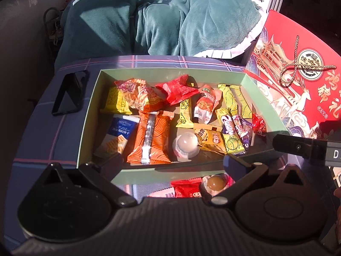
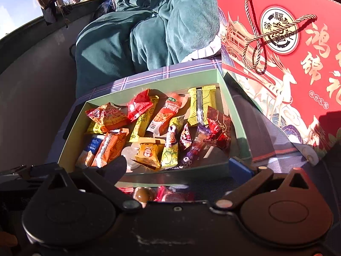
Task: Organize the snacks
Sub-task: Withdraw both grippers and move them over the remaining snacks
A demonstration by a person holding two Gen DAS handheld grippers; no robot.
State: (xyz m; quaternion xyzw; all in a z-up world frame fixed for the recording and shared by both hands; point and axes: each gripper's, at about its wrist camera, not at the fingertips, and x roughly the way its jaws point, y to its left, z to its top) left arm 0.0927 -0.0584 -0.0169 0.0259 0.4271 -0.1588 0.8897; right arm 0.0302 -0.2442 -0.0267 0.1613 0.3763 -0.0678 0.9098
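Left gripper [image 1: 172,162], jaws spread and empty, poised above near wall of green box [image 1: 136,176]. Right gripper [image 2: 177,167] likewise spread wide, holding nothing. Just below fingers, outside box on plaid cloth [image 1: 42,128]: brown jelly cup [image 1: 216,182] beside red packet [image 1: 187,189], both not yet boxed. Inside box: orange wafer pack [image 1: 151,138], clear jelly cup [image 1: 186,145], blue cracker pack [image 1: 119,132], assorted yellow sachets. Probably light, crinkly, slippery film; jelly cup stiffer, best pinched across rim; packets better pinched at sealed edge. Red gift bag [image 2: 287,64] standing to right.
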